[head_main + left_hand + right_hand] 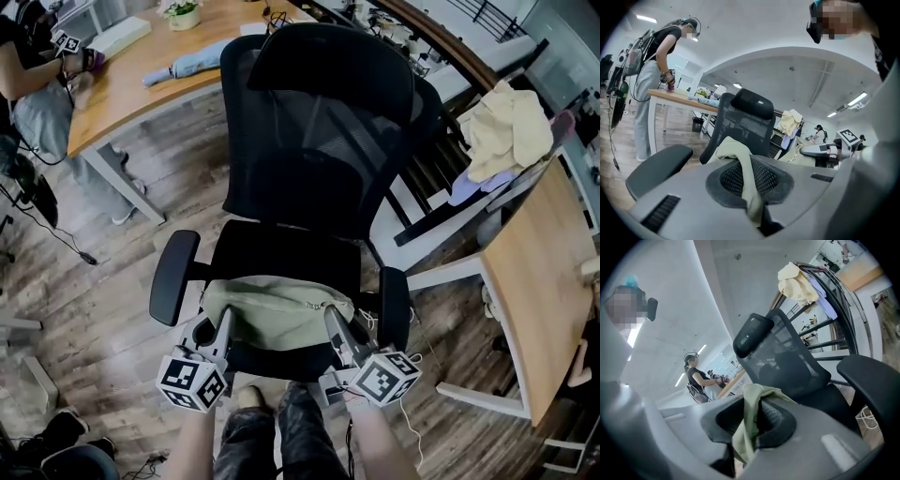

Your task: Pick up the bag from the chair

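the pale green bag (277, 311) is over the front part of the black chair (319, 141), at about 6 o'clock from the backrest, and it is stretched between the two grippers. the left gripper (224, 321) is pressed together on the fabric at the bag's 9 o'clock end and the right gripper (332, 319) pinches the fabric at its 3 o'clock end, so i judge the grasp is done. what is left is to bring the bag fully clear of the chair; whether its bottom touches the seat i cannot tell

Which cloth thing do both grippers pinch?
The green bag over the chair seat; the yellow cloth and lilac cloth hang beyond it, untouched.
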Demonstrator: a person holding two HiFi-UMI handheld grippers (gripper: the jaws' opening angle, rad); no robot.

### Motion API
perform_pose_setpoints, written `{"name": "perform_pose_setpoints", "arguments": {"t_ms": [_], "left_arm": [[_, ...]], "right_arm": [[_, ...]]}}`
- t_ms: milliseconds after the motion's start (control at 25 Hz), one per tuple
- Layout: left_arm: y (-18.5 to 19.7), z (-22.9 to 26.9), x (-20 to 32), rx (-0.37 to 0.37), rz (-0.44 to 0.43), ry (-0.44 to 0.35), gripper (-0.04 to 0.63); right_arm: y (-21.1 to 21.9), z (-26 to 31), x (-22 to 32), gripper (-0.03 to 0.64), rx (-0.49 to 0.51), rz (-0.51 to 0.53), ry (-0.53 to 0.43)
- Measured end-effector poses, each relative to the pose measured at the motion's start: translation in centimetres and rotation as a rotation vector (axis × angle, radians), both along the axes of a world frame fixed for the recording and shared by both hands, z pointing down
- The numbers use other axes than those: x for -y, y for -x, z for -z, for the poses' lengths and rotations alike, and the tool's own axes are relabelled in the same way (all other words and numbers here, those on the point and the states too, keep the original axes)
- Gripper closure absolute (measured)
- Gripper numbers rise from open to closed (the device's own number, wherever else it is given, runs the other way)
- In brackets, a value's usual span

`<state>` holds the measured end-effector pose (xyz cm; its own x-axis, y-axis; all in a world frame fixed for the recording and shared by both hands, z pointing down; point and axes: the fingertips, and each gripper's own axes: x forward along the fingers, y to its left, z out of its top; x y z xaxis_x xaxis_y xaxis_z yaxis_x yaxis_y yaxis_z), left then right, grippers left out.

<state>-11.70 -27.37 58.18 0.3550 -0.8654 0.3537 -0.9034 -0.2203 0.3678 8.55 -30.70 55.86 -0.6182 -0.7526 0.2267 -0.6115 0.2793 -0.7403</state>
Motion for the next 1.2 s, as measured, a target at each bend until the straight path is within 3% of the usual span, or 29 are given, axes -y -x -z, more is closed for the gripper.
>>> {"name": "perform_pose_setpoints", "arguments": {"t_ms": [1200], "left_arm": [[-1.3,16.6,0.4,0.038,-0.092,-0.123,0.584]], "right_arm": [[-1.3,16.6,-1.7,0.552,-0.02,-0.033,-0.16]]}}
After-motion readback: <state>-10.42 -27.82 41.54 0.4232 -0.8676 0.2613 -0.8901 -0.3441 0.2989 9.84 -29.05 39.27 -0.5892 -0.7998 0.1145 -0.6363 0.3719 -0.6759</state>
